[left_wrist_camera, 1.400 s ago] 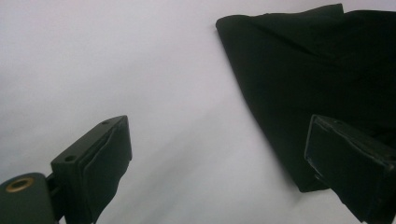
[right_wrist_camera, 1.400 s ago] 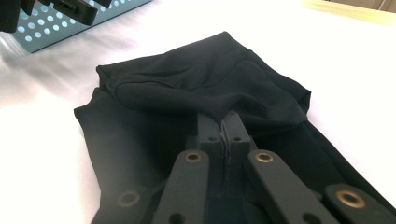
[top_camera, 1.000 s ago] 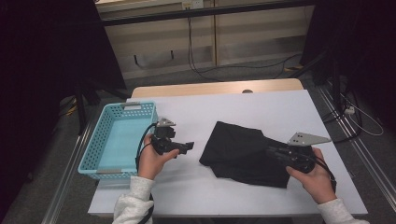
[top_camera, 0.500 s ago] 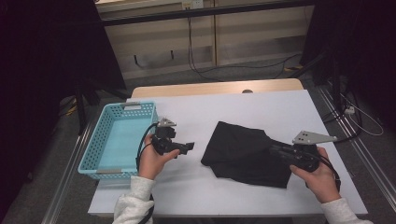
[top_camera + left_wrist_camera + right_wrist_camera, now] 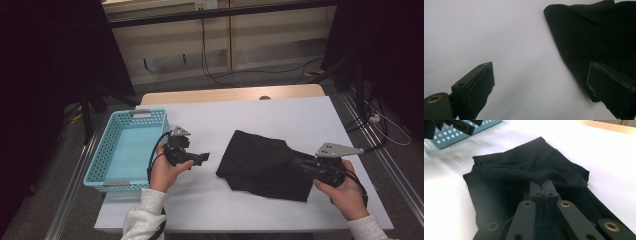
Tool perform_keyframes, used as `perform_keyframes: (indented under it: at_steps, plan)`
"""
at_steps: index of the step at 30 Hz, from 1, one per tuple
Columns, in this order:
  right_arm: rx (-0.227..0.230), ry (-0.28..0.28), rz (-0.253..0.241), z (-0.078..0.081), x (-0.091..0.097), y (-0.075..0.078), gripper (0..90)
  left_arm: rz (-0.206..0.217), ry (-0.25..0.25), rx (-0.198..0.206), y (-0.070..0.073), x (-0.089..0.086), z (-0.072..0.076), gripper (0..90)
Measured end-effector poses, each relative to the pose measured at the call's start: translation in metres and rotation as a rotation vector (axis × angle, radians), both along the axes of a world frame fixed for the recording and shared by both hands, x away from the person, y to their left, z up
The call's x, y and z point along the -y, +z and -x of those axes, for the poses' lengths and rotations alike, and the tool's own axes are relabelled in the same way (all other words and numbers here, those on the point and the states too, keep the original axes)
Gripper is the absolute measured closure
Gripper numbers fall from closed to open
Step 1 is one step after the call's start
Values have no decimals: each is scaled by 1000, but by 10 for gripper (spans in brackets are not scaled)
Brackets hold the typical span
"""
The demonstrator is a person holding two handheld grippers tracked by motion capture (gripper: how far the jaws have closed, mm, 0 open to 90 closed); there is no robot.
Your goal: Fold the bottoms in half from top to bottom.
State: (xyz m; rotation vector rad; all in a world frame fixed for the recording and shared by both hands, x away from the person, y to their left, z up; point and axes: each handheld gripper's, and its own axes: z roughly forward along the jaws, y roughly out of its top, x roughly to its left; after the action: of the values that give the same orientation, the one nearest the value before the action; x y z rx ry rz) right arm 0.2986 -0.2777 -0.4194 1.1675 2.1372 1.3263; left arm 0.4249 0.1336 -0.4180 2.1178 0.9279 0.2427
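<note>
Black cloth (image 5: 267, 165) lies on the white bench (image 5: 280, 117), right of centre in the high view, lower half of the frame. Matte, plain black fabric with no print visible; outline roughly a trapezoid, narrower at its upper left corner and widening toward the lower right. In the right gripper view the cloth (image 5: 534, 167) is folded over on itself: an upper layer is bunched into soft rounded ridges across the middle of the frame, and a flatter layer spreads below it toward the lower left. Right tongs (image 5: 300, 163) sit at the cloth's right edge, lower right of the high view; in the right gripper view the right tongs (image 5: 541, 188) have their jaws pressed together with a thin fold of the fabric caught between them. Left tongs (image 5: 202, 158) are held left of centre in the high view, just beside the cloth's left corner and not touching it; in the left gripper view the left tongs (image 5: 540, 82) stand wide apart with bare bench between the jaws, the cloth (image 5: 596, 32) filling the upper right. Blue basket (image 5: 107, 165) rests at the bench's left edge.
</note>
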Motion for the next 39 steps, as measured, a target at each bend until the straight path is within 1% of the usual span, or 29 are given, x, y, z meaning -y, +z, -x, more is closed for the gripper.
perform_keyframes:
  at_steps: [1, 4, 9, 14, 19, 21, 22, 23, 24, 25, 26, 27, 28, 30, 31, 32, 33, 34, 35, 36, 37, 38, 39]
  plan:
    - [-2, -2, -4, 0, 0, 1, 892, -1, -2, -8, 0, 0, 0, 72]
    - [1, -10, -13, 1, 2, 2, 892, -5, -4, -9, -1, 0, 0, 72]
    - [-7, -16, -6, 3, 4, 1, 892, 3, 3, -1, 0, 1, 0, 72]
    - [3, -20, -3, 8, 7, 4, 892, 1, -6, -3, 1, 2, 0, 72]
    - [17, -29, 6, 18, 11, 10, 892, 1, -5, 4, 1, 3, 1, 72]
    - [21, -27, 18, 23, 14, 12, 891, -5, -5, -5, 0, 3, 0, 72]
    - [21, -18, 14, 26, 15, 13, 884, -5, -5, 0, 0, 3, 0, 72]
    - [19, 14, 5, 27, 16, 14, 851, -2, -3, -1, 0, 3, 0, 72]
    - [26, 20, 3, 29, 17, 15, 782, -3, -1, 0, 0, 3, 0, 72]
    - [35, 6, 9, 30, 17, 16, 730, -4, 0, 0, 0, 3, 0, 72]
    - [30, 6, 2, 28, 17, 17, 687, -5, 0, 0, 0, 3, 0, 72]
    - [32, -6, 0, 26, 16, 17, 647, -8, -5, -4, -1, 4, 0, 72]
    - [33, -22, 16, 24, 14, 17, 619, -8, -5, -6, -1, 4, 0, 72]
    - [22, -24, 53, 18, 12, 14, 621, -11, -12, -6, -1, 5, 0, 72]
    - [15, -43, 67, 14, 11, 12, 603, -12, -10, 0, -1, 5, 0, 72]
    - [9, -50, 80, 10, 11, 9, 601, -15, -15, -5, -1, 5, 0, 72]
    - [-3, -59, 90, 5, 12, 7, 597, -9, -12, -11, -1, 5, 0, 72]
    - [-14, -87, 97, 0, 14, 4, 587, -11, -11, -11, -2, 5, 0, 72]
    - [-19, -102, 102, -5, 15, 1, 590, -13, -11, -8, -3, 5, 0, 72]
    - [-31, -104, 102, -11, 16, -2, 589, -14, -11, -8, -3, 6, 0, 72]
    - [-42, -114, 113, -16, 17, -5, 582, -14, -13, -16, -3, 6, 0, 72]
    - [-54, -123, 116, -21, 17, -8, 591, -14, -10, -11, -4, 6, 1, 72]
    - [-69, -121, 115, -27, 17, -12, 607, -16, -14, -15, -4, 7, 1, 72]
